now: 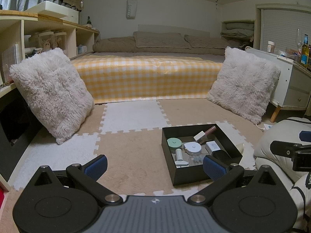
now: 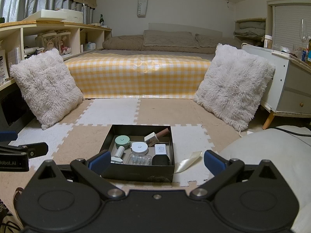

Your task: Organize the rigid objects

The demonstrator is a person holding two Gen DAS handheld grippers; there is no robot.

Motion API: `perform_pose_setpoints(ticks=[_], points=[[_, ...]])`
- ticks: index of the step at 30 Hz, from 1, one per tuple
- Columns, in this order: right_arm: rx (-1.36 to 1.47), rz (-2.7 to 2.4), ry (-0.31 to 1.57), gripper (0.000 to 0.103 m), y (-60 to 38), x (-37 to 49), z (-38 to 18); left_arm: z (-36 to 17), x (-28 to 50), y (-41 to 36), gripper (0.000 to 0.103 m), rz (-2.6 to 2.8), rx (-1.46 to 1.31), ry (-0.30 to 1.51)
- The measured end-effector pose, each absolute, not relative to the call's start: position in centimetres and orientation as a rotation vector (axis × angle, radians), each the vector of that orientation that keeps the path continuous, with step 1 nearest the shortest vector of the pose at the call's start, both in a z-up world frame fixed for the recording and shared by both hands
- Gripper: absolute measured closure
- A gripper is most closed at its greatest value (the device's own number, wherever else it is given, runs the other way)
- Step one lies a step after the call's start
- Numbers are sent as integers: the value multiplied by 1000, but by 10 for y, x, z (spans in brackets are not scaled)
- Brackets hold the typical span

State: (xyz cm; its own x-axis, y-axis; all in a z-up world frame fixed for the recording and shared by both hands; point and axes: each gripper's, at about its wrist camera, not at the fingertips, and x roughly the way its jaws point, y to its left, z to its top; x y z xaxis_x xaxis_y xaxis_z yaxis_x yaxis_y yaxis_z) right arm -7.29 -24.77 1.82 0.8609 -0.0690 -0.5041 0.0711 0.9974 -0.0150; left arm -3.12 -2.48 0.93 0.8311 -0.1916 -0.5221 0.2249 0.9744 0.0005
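Yellow-and-white checked cloth covers the near end of the bed (image 2: 136, 75), which fills the far side of the room; two shaggy white cushions (image 2: 46, 89) (image 2: 233, 85) lean at either end of it, the left against a shelf unit (image 2: 48, 33), the right against a white cabinet (image 2: 287, 85). Beige and white foam mat tiles (image 2: 108, 112) cover the floor in front.

On the mat sits a black open box (image 2: 136, 171) — the task's container — directly ahead of the right gripper (image 2: 156, 160) and to the right of the left gripper (image 1: 154, 165); both grippers have fingers spread wide apart, holding nothing. A cream ribbon (image 2: 189, 160) lies on the mat just beside the box's right wall.

Inside the box: a green round case (image 2: 122, 141) at back left; a white round case (image 2: 139, 147) beside it; a white adapter (image 2: 160, 149); a brown tube with a white cap (image 2: 156, 135) tilted along the back; a black pouch (image 2: 160, 160), a clear tray (image 2: 139, 159) and a small white roller (image 2: 119, 154) along the front.
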Motion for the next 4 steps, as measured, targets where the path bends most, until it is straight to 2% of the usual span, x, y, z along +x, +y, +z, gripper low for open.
perform_pose_setpoints(ticks=[4], points=[[4,-74,529,0,-248,-73,18,8,-32,-25,0,-221,66,548]])
